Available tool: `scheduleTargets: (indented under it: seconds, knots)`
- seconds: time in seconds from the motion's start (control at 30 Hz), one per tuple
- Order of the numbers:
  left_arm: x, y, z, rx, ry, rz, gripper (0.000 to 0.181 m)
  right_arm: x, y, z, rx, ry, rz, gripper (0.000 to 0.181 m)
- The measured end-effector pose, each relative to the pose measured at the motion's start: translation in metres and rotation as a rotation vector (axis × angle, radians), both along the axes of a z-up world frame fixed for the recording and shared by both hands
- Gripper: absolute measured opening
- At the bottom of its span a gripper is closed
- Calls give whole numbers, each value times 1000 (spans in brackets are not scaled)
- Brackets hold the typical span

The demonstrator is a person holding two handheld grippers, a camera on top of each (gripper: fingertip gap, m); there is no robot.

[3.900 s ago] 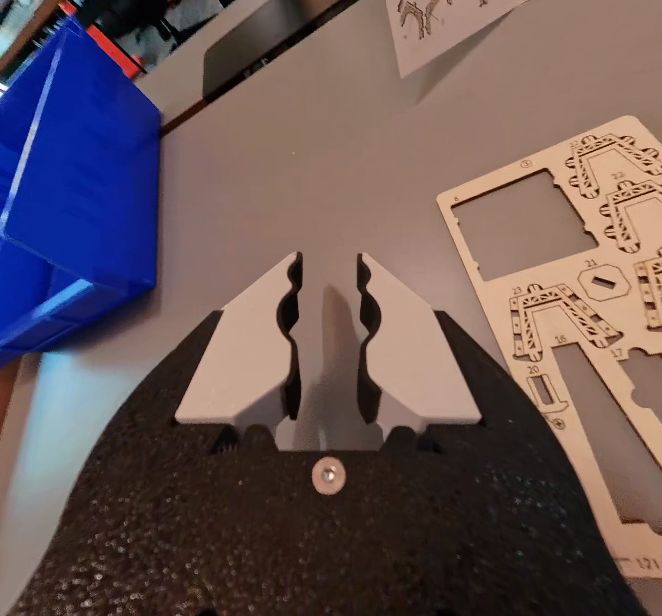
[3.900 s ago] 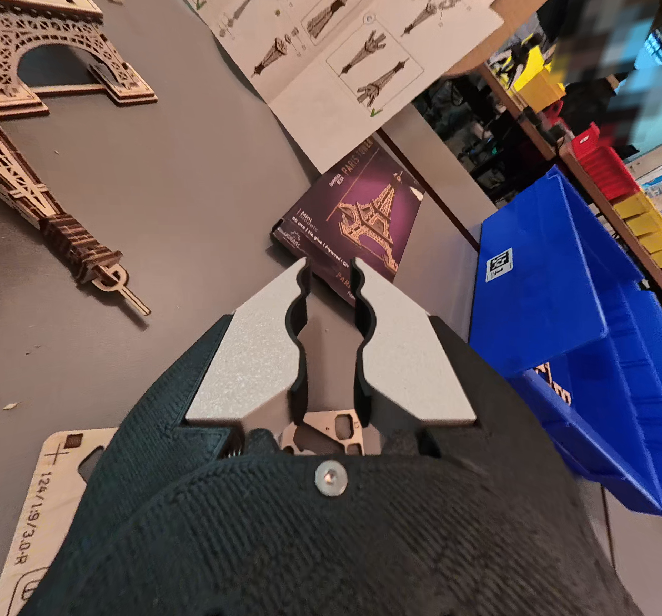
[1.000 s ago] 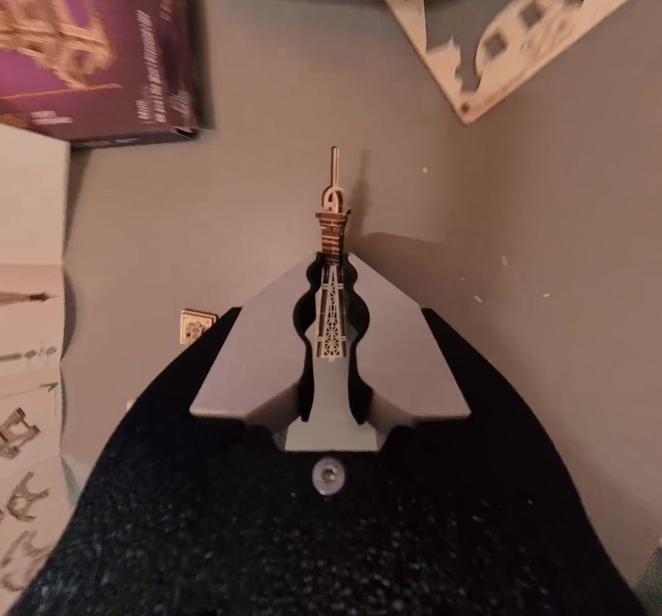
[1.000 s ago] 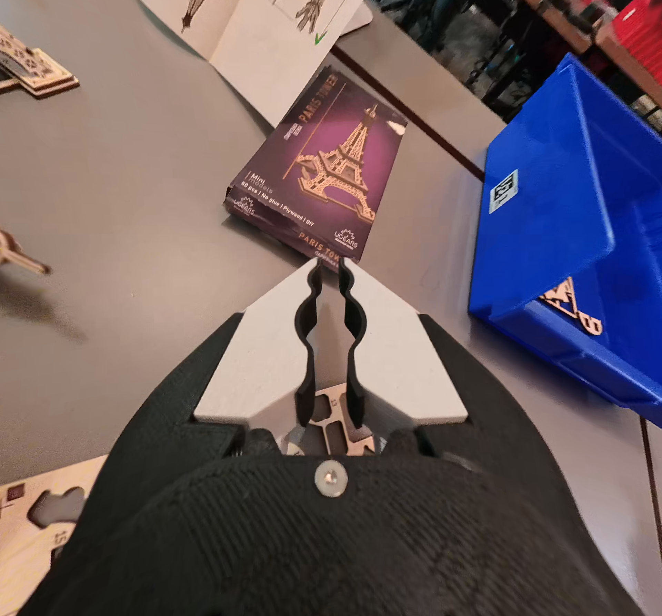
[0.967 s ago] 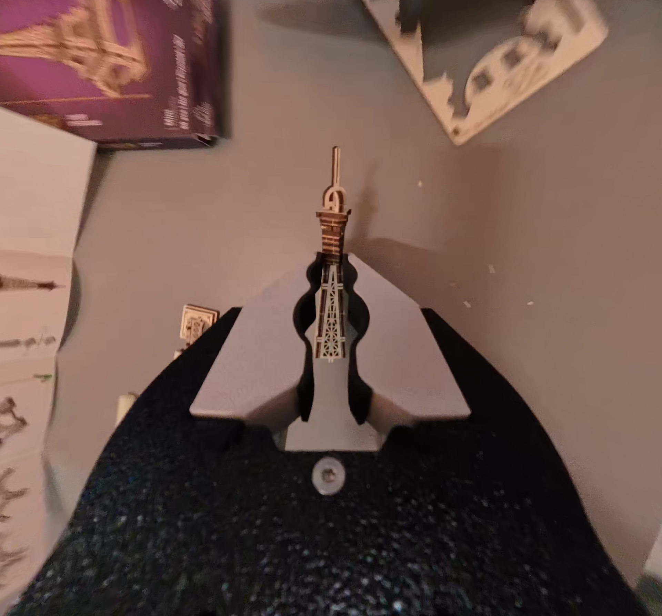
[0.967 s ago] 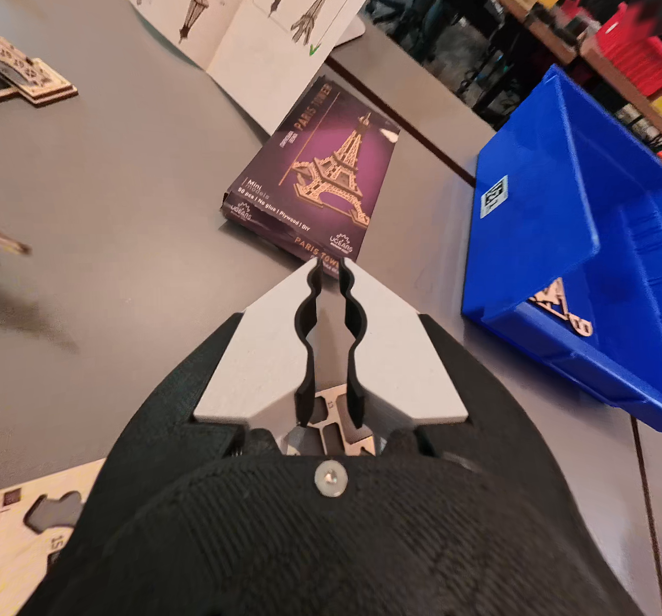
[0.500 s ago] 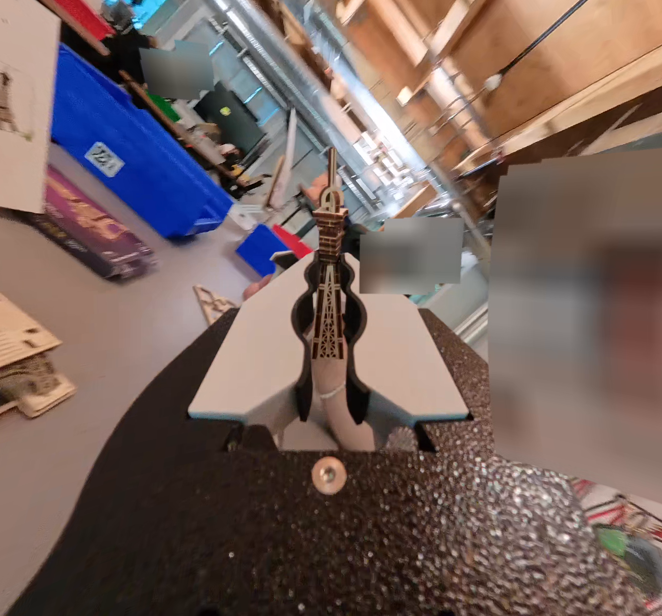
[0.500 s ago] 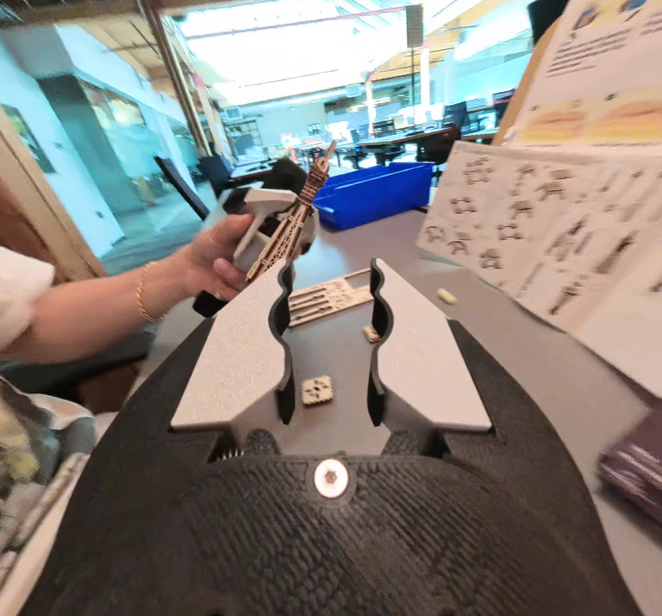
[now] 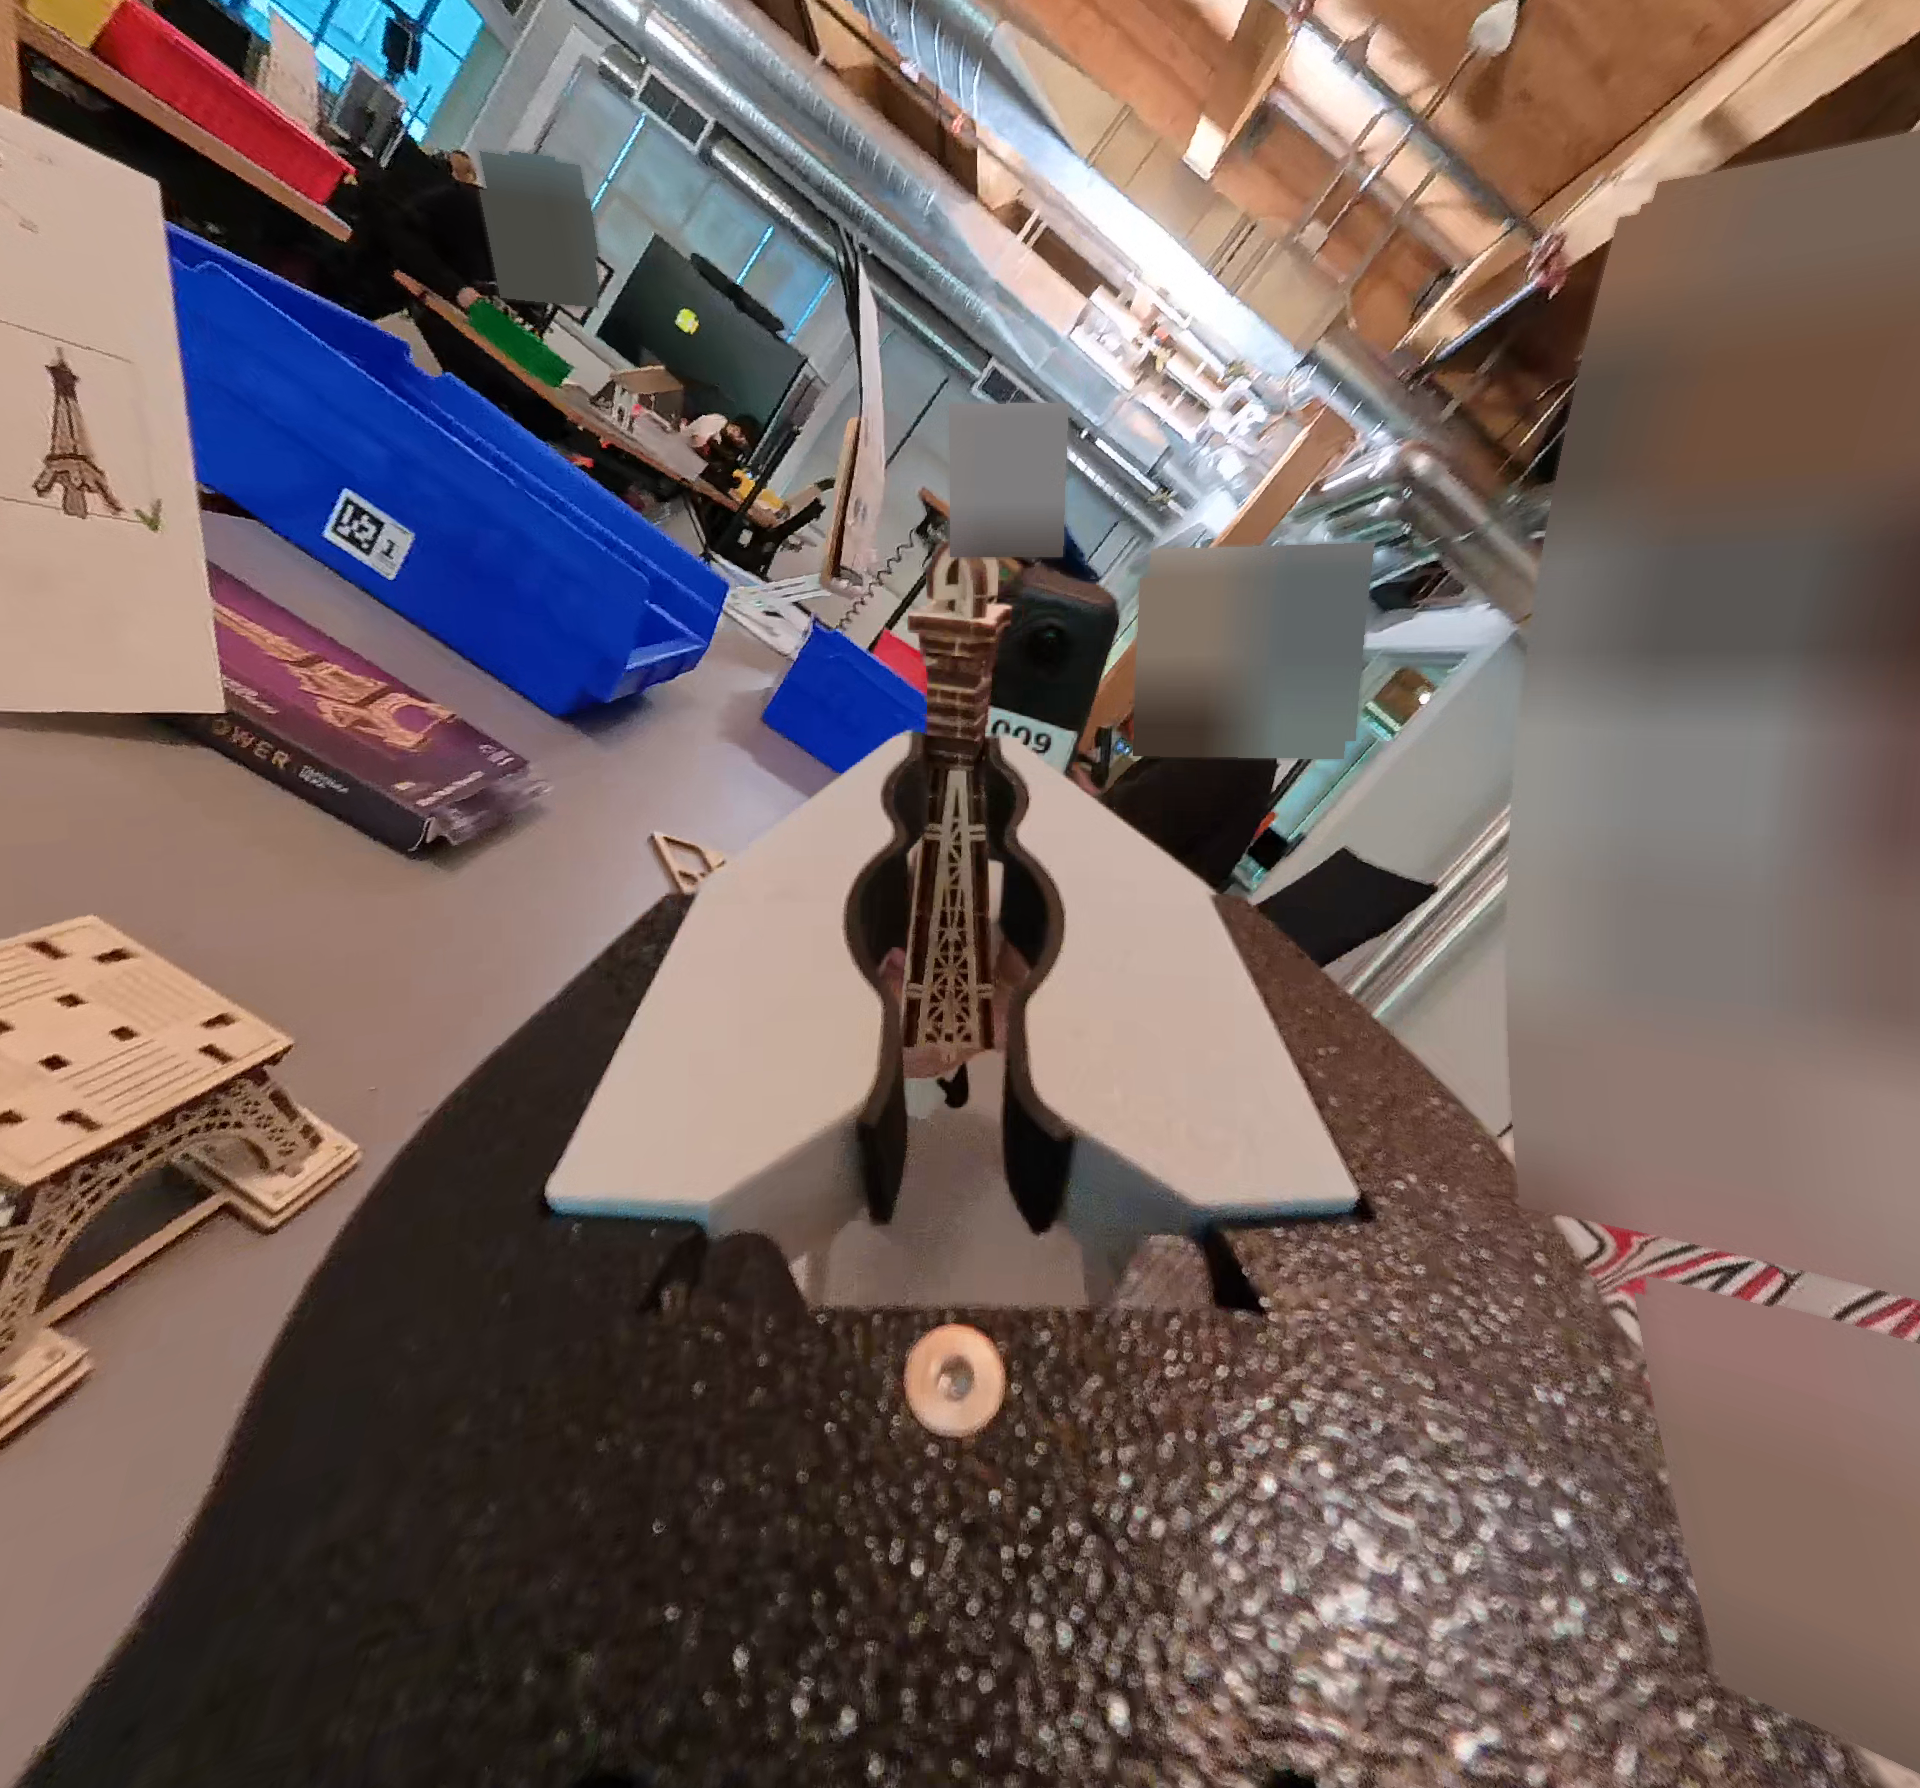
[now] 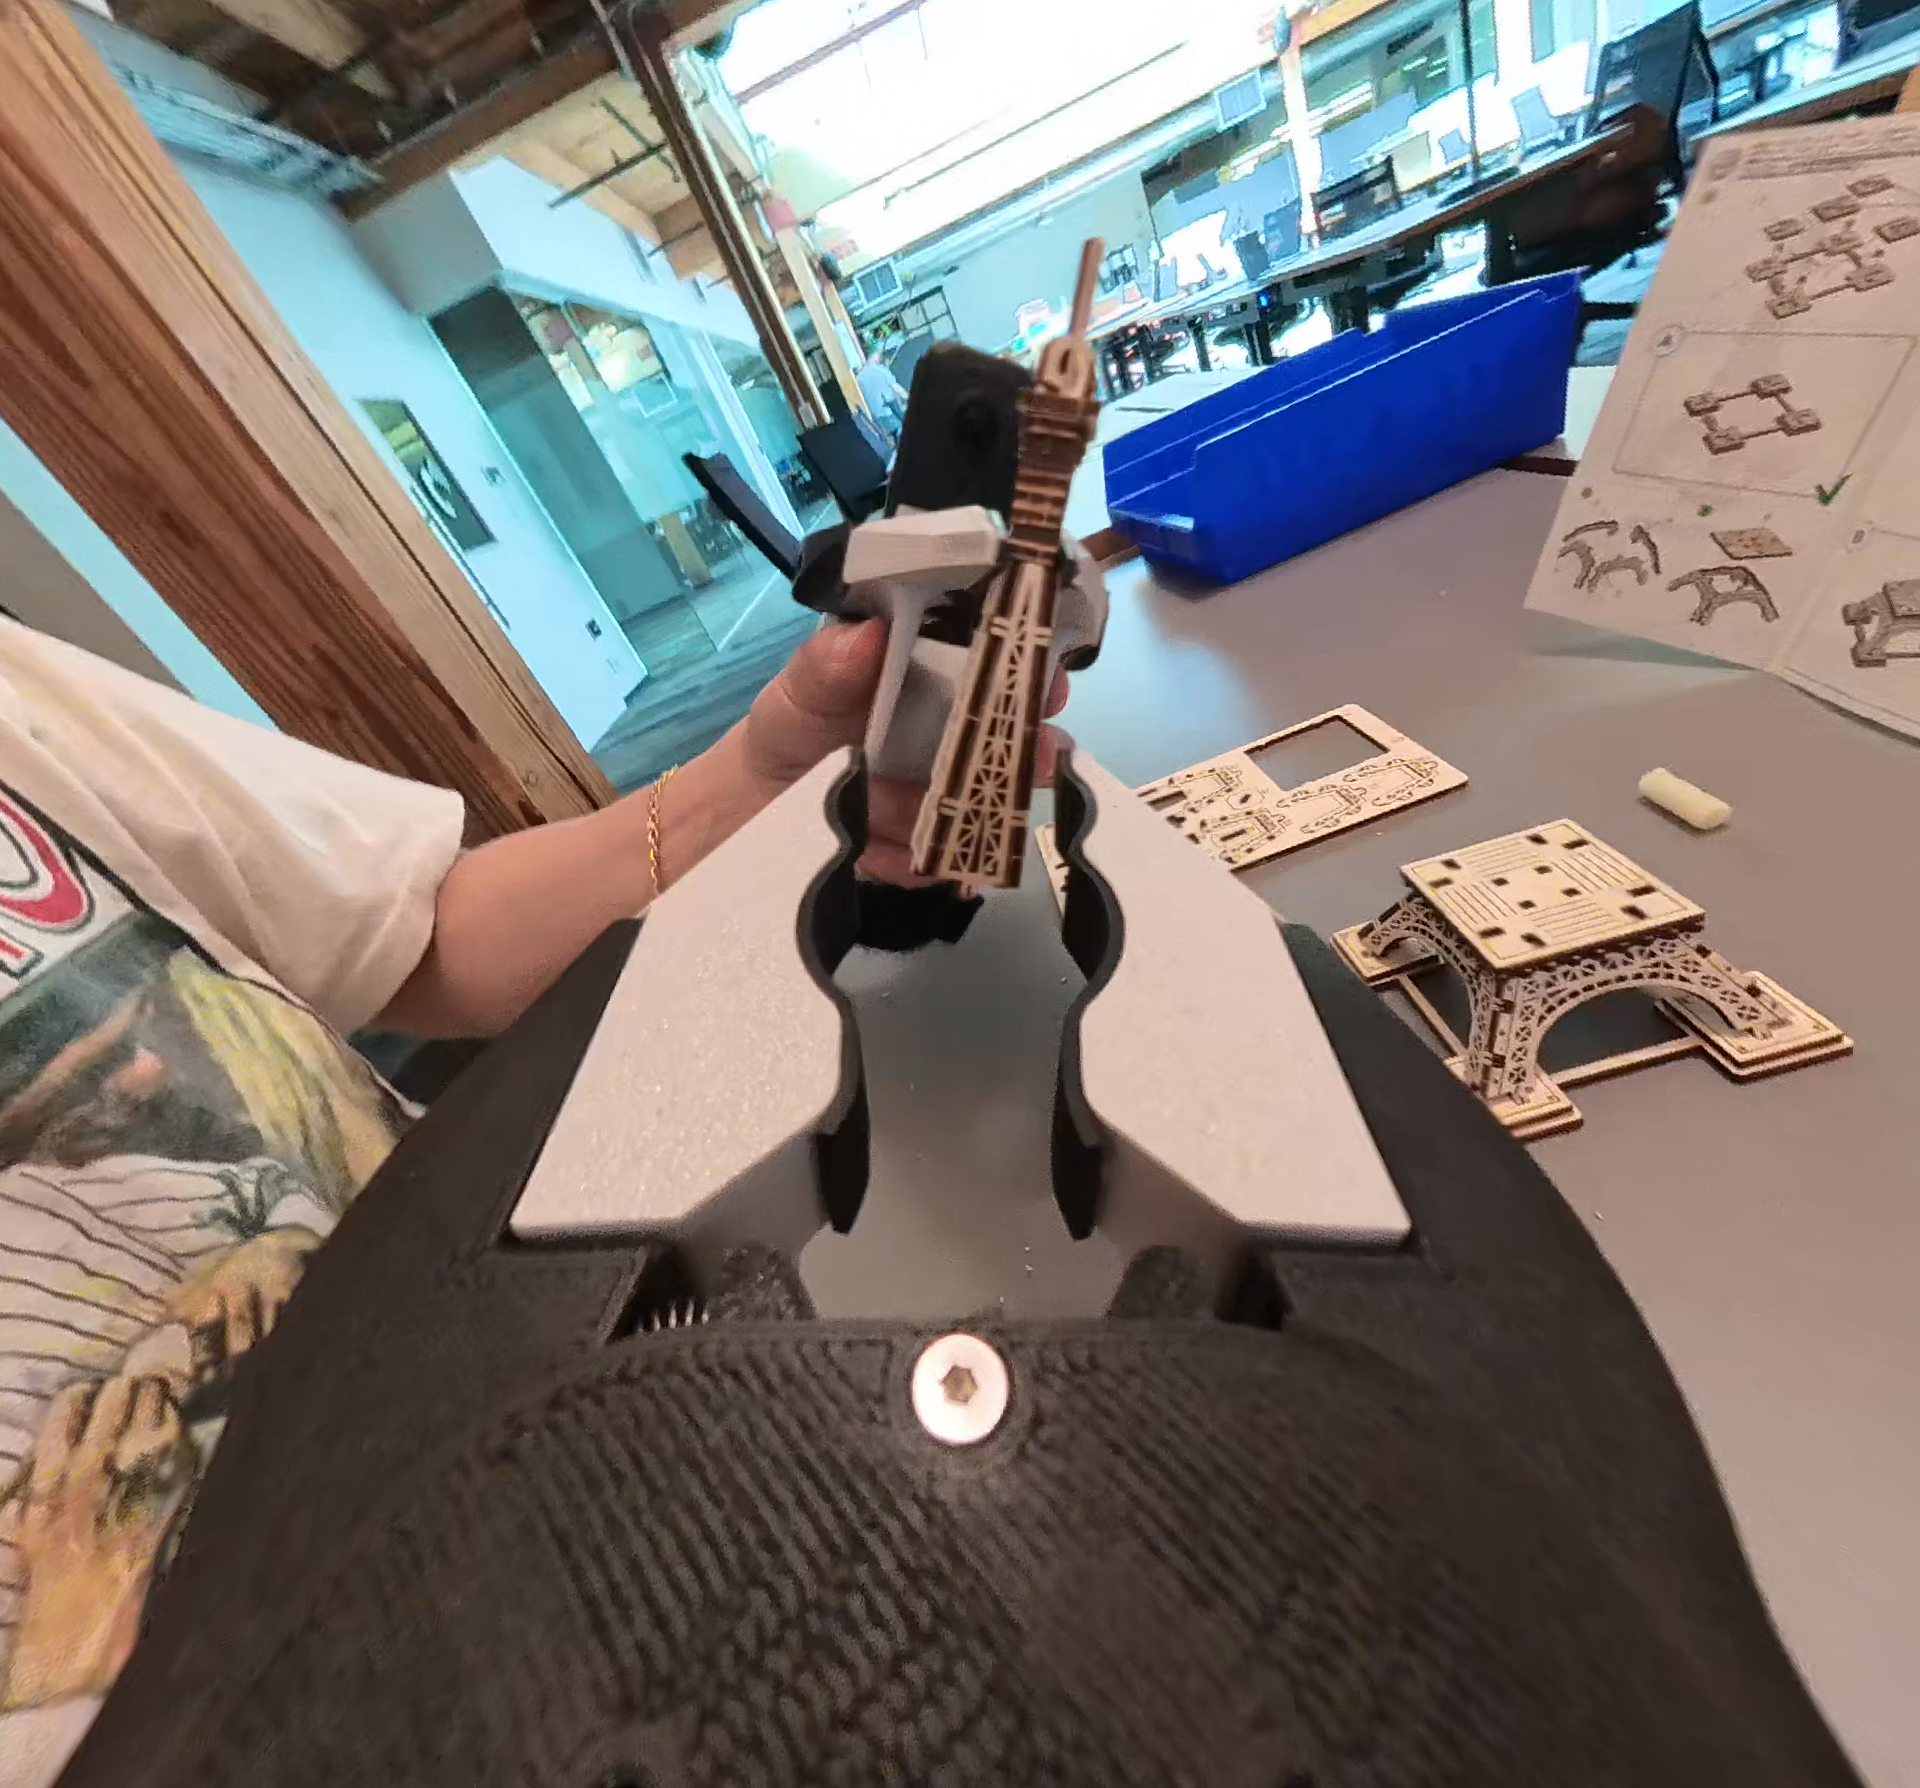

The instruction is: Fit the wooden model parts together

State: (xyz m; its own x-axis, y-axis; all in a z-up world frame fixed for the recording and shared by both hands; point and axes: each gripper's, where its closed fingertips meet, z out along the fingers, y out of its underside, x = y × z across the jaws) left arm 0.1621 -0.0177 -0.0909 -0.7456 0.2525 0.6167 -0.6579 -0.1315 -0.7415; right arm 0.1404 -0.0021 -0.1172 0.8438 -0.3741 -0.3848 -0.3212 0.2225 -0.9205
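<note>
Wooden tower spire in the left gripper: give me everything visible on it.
The tower spire is a slim tapering piece of laser-cut light wood: pale lattice faces below, darker stacked layers near the top, then a small arch and a thin mast. The left gripper is shut on it about midway, the wide lower end hanging free below the jaws. It is held in the air, leaning slightly, just beyond the tips of the open right gripper, which is not touching it. The arched tower base stands apart on the table.
</note>
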Motion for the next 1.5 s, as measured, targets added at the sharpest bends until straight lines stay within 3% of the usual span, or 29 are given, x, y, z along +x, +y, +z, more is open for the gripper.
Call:
scheduleTargets:
  seconds: [0.03,0.1,0.4,0.53,0.7,0.83,0.93,1.03,1.17,1.5]
  knots:
    - [-1,-1,-2,12,-9,-7,8,0,1,-2,-15,-7,1,27]
    - [-1,-3,-4,37,-23,-10,8,5,0,-8,-47,-5,-26,16]
    - [4,-8,-39,304,-248,-30,17,10,0,-36,-70,191,14,15]
    - [3,-8,-52,427,-298,-119,34,9,0,-45,-43,309,45,15]
    - [-7,-7,-67,523,-331,-261,24,8,3,-52,-52,335,71,15]
    - [-9,-5,-71,506,-429,-270,13,11,2,-61,-169,258,28,15]
    - [-13,-1,-73,440,-576,-251,10,10,-7,-61,-215,228,12,35]
    - [-22,7,-83,407,-787,-269,10,18,-34,-63,-304,186,-83,36]
    - [-24,9,-98,423,-947,-288,10,32,-70,-78,-422,174,-240,32]
    - [-25,6,-115,406,-974,-347,9,36,-77,-98,-523,171,-256,36]
